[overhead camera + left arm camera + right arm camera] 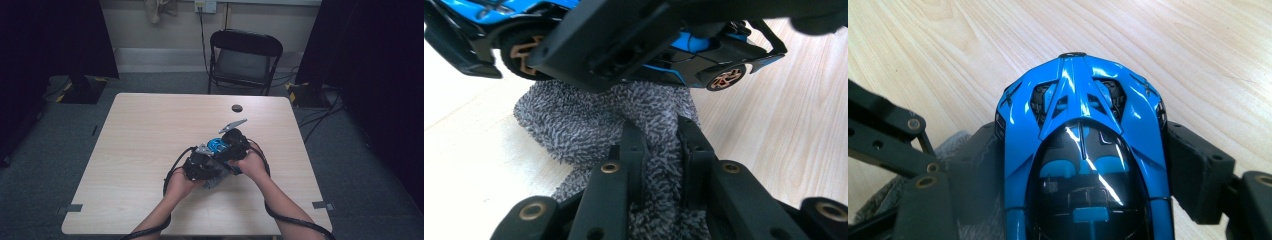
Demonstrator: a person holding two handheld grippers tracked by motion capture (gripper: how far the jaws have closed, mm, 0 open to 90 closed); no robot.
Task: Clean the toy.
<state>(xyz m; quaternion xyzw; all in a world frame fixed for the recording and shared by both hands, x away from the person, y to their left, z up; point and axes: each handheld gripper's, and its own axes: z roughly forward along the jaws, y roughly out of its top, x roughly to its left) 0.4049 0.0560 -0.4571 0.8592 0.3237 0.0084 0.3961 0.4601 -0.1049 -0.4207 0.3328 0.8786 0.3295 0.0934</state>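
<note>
A blue and black toy car (1083, 130) is clamped by its sides between the jaws of my right gripper (1083, 170), which is shut on it just above the wooden table (145, 135). In the high view the car (218, 145) sits between both hands near the table's middle. My left gripper (660, 145) is shut on a fluffy grey cloth (589, 125), which bunches up right under the car's side (704, 47) and touches it. From above, the left gripper (197, 166) lies left of and nearer than the right gripper (231, 145). A corner of the cloth (214, 181) pokes out between the hands.
A small dark round spot (237, 108) lies on the table's far part. A black folding chair (245, 55) stands beyond the far edge. Black cables trail from both grippers over the near edge. Dark curtains hang at both sides.
</note>
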